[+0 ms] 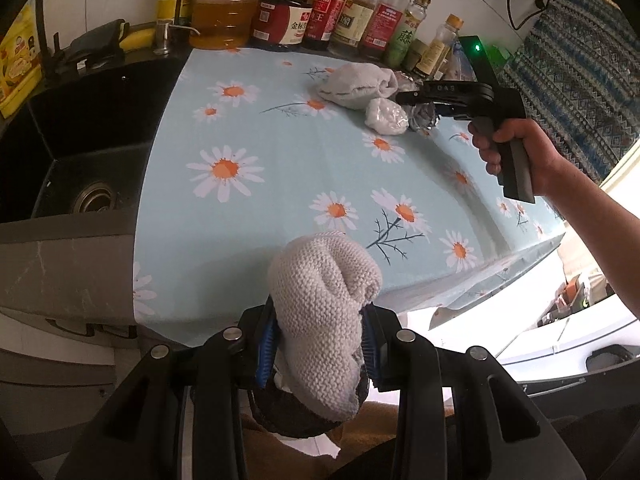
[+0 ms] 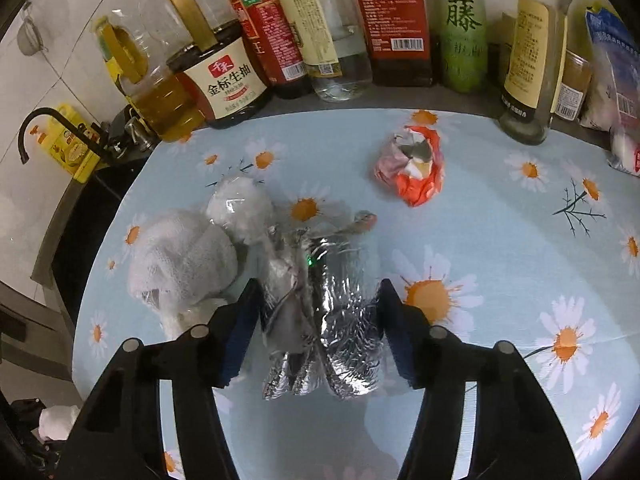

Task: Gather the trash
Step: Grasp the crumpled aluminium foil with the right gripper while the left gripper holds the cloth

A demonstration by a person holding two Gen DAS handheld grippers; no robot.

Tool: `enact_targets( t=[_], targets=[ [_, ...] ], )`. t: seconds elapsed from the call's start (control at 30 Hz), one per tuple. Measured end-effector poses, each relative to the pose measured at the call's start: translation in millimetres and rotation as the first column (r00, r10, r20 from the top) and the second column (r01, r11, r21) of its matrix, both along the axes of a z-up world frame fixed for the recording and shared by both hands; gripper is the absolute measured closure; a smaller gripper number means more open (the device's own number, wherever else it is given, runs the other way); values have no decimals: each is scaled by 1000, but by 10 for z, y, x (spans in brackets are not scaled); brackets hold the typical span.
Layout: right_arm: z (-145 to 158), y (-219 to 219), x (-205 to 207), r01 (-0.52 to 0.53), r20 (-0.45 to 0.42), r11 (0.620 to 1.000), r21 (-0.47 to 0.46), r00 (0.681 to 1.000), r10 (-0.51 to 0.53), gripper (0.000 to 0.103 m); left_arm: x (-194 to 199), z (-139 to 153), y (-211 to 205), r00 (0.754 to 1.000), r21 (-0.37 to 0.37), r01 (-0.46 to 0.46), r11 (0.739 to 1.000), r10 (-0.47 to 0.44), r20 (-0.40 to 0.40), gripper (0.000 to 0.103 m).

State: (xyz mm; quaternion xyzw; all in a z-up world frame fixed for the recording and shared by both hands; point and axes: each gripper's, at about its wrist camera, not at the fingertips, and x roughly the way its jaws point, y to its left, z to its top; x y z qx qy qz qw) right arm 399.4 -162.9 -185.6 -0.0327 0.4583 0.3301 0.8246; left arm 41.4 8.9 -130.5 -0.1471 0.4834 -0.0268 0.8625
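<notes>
My left gripper (image 1: 320,344) is shut on a beige knitted cloth (image 1: 324,312) and holds it above the near edge of the daisy-print tablecloth (image 1: 280,184). My right gripper (image 2: 316,320) has its fingers on both sides of a crumpled silver foil wrapper (image 2: 332,316) that lies on the cloth; the pads touch its sides. In the left wrist view the right gripper (image 1: 416,100) sits at the far right over the foil (image 1: 424,118). A white cloth bundle (image 2: 180,256), a clear plastic wad (image 2: 240,208) and a red-orange crumpled wrapper (image 2: 416,168) lie nearby.
A row of sauce and oil bottles (image 2: 312,28) stands along the back edge. A black sink (image 1: 76,152) with a tap is at the left. A plastic packet (image 2: 616,80) lies at the far right. White crumpled trash (image 2: 56,420) lies below the counter at the left.
</notes>
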Motion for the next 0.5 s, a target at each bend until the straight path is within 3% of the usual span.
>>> enact_targets(
  t=[0.5],
  targets=[
    [267, -238, -335, -7, 29, 998, 69, 1000, 5, 48, 21, 87, -109, 999, 10, 24, 1000, -24, 23, 70]
  ],
)
